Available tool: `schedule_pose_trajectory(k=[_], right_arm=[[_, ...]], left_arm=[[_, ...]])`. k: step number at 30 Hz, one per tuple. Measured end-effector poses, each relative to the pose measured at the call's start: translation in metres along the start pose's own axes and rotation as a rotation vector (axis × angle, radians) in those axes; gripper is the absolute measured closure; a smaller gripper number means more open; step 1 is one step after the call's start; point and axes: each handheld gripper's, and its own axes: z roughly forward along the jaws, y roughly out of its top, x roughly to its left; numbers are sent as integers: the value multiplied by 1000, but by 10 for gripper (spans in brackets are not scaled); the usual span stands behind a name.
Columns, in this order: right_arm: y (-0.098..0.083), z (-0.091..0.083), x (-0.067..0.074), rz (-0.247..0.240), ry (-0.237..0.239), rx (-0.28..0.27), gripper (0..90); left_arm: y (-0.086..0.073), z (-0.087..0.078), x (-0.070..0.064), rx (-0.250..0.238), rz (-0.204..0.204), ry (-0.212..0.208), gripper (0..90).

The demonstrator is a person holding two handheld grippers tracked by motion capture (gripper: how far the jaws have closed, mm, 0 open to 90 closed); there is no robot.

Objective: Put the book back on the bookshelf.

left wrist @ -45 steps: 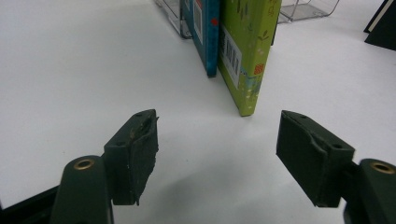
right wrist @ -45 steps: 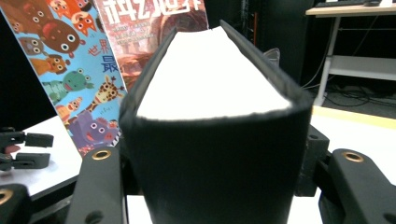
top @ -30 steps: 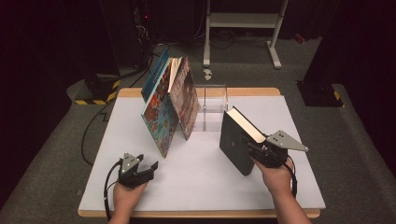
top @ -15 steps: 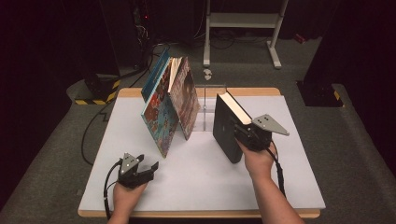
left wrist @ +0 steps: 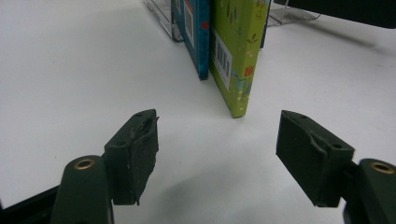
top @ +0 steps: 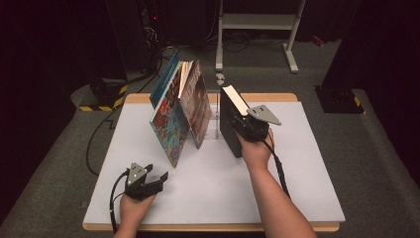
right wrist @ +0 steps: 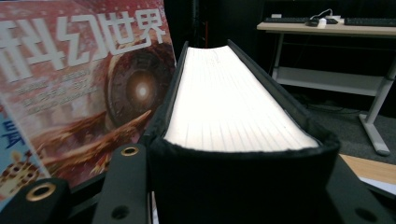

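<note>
A thick black book point(top: 229, 124) with white page edges point(right wrist: 233, 112) stands upright, and my right gripper point(top: 247, 128) is shut on its spine end, one jaw on each cover. It is just right of several colourful books point(top: 178, 109) that lean together in the middle of the white table point(top: 307, 163). A red magazine cover point(right wrist: 93, 79) is close on the left in the right gripper view. My left gripper point(top: 148, 179) rests near the front left, open with nothing between its pads point(left wrist: 135, 154), pointing at a blue book point(left wrist: 191, 32) and a green book point(left wrist: 236, 51).
A clear acrylic stand point(top: 216, 121) sits between the leaning books and the black book, its base point(left wrist: 161, 11) behind the blue book. Beyond the table's far edge are a white desk frame point(top: 257, 22), floor cables and a yellow-black striped block point(top: 101, 101).
My right gripper has carried the black book away from the person and to the left, up close to the leaning books and the clear stand. The left gripper has stayed put.
</note>
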Motion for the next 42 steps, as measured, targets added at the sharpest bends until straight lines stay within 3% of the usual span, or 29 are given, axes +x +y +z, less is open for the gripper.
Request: schedule_pose_trajectory(k=[14,24,32,42], right_arm=[[9,49,6,-24,-97,1,533],[11,73,6,-12,-128,3,533],[11,82,7,-20,-146,-9,532],[5,80,6,-5,-150,-16,530]], left_arm=[[0,0,-1,4,4,-13,295],[0,0,-1,-2,-7,-19,295],[0,0,-1,-1,-6,-19,295],[0,0,0,1,-3,-20,295]])
